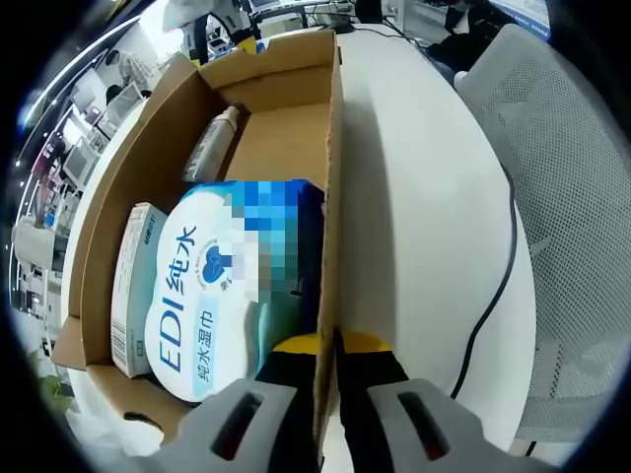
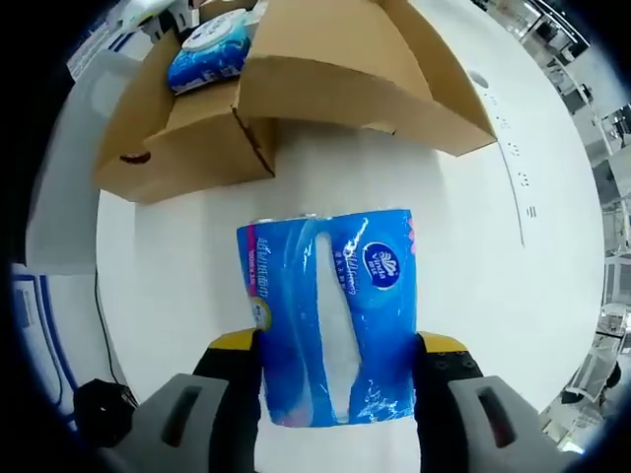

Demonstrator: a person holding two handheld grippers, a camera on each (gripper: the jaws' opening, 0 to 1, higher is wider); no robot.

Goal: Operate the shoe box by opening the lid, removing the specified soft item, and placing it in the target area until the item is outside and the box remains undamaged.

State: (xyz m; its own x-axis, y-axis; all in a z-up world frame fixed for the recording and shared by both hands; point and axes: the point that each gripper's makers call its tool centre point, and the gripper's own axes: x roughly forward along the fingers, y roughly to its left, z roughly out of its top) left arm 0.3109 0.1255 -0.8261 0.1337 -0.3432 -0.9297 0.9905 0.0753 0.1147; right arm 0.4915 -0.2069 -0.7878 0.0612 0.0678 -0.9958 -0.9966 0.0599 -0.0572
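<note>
White table (image 2: 177, 276) carries everything; room behind is cluttered benches and equipment, too blurred to itemise.

Left gripper view: open cardboard box (image 1: 118, 197) takes up the left half, its right wall running edge-on down to the left gripper (image 1: 327, 394). Jaws sit one on each side of that wall, close against it, clamping the cardboard. A grey mesh chair (image 1: 562, 197) stands at the right past the table edge. A black cable (image 1: 508, 266) trails across the table beside it.

Inside the box, near end: a pack of wet wipes (image 1: 232, 286), blue and white, lying against the gripped wall. A slim white carton (image 1: 133, 286) stands on edge between the wipes and the left wall. Further in, a grey bottle (image 1: 212, 143) lies tilted; bare box floor beside it.

Right gripper view: same box seen from outside, flaps spread, one flap reaching over the table; wipes visible at its top edge. The tissue pack (image 2: 330, 315), blue plastic wrap, is out of the box, held above bare table, well apart from the box. Right gripper (image 2: 335, 379) jaws spread wide and pressed to the pack's two sides. Black cable end at lower left.
</note>
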